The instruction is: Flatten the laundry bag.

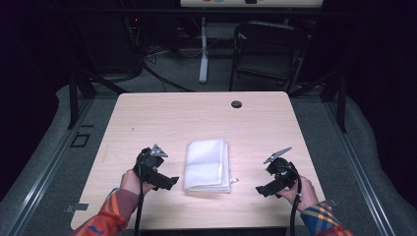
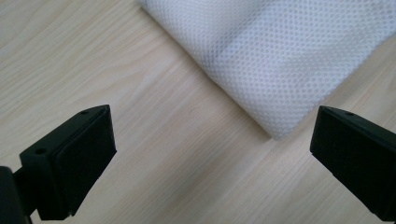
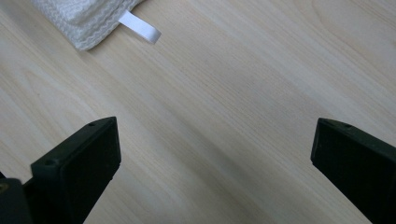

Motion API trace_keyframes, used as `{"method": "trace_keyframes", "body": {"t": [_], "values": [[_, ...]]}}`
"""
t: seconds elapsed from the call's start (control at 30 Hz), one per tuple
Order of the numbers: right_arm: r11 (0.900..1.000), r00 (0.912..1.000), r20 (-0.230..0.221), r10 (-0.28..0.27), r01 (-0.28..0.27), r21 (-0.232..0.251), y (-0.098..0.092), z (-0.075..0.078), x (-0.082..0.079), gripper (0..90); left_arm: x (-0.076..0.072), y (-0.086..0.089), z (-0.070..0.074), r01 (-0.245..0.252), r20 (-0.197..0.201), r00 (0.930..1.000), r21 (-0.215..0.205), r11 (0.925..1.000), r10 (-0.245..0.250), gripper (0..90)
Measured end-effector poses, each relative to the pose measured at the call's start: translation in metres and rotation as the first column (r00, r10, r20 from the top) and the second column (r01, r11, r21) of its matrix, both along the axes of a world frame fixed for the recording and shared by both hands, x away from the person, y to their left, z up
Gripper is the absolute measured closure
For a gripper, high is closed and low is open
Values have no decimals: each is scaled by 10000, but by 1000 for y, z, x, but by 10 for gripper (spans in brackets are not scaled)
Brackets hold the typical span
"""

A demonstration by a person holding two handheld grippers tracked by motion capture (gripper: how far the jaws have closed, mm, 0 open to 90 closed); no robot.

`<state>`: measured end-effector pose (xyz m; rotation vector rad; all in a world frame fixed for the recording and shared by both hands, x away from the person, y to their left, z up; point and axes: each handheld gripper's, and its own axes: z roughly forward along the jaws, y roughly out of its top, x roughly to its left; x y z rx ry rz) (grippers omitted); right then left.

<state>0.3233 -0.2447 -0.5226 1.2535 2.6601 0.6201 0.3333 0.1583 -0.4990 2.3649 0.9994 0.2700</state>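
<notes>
A folded white cloth [image 1: 207,165] lies flat near the middle of the light wooden table [image 1: 196,118]. My left gripper [image 1: 169,182] is held just left of it, open, with nothing between its jaws. In the left gripper view the cloth's mesh surface [image 2: 280,51] and one corner lie ahead of the left gripper [image 2: 212,161]. My right gripper [image 1: 261,190] is open to the right of the cloth, apart from it. In the right gripper view the right gripper [image 3: 215,170] is over bare wood, with the cloth's layered corner [image 3: 86,21] and a small white tag [image 3: 140,27] at the upper left.
A round cable hole [image 1: 236,104] sits near the table's far edge. Beyond the table stand a dark folding chair [image 1: 268,51] and a white desk leg [image 1: 203,49] on a grey floor. Black frame posts [image 1: 74,93] flank the table.
</notes>
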Motion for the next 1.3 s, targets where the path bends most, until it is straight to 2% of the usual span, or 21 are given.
{"method": "trace_keyframes", "body": {"t": [0.1, 0.17, 0.27, 0.43, 0.67, 0.83, 0.9, 0.93, 0.97, 1.1, 1.3], "values": [[9997, 9999, -128, -60, 63, 222, 1, 0, 1, 13, 0, -9, 1, 227, 156, 9996, 71, 9997, -228, 19], [9994, 9999, -128, -71, 75, 348, 3, -1, 1, 12, 0, -17, 0, 553, 136, 9984, 95, 9984, -554, 19], [9996, 9996, -266, 114, -107, 254, 5, -2, 2, 12, 1, -27, -1, 886, 162, 9959, 208, 9958, -889, 24], [9989, 9992, -373, 150, -133, 446, 8, -3, 1, 13, 2, -43, -5, 1281, 156, 9916, 247, 9914, -1285, 41], [9991, 9985, -414, 369, -359, 241, 11, -4, 1, 21, 3, -62, -11, 1759, 245, 9840, 322, 9839, -1767, 67], [9989, 9984, -420, 368, -355, 317, 11, -5, 1, 25, 4, -71, -17, 2124, 94, 9770, 370, 9765, -2129, 120], [9987, 9983, -442, 370, -353, 378, 12, -5, 0, 32, 4, -75, -18, 2240, 103, 9744, 417, 9737, -2246, 132], [9989, 9983, -402, 419, -409, 248, 11, -5, 1, 33, 4, -77, -19, 2296, 145, 9730, 413, 9724, -2304, 133], [9986, 9983, -418, 400, -384, 374, 13, -6, 0, 33, 4, -79, -20, 2342, 167, 9718, 480, 9710, -2352, 140], [9985, 9980, -431, 457, -442, 332, 13, -6, 0, 35, 5, -87, -25, 2691, 22, 9629, 578, 9614, -2697, 151], [9977, 9969, -460, 637, -626, 259, 18, -6, -1, 48, 7, -100, -32, 3005, -5, 9534, 831, 9501, -3016, 196]]}}
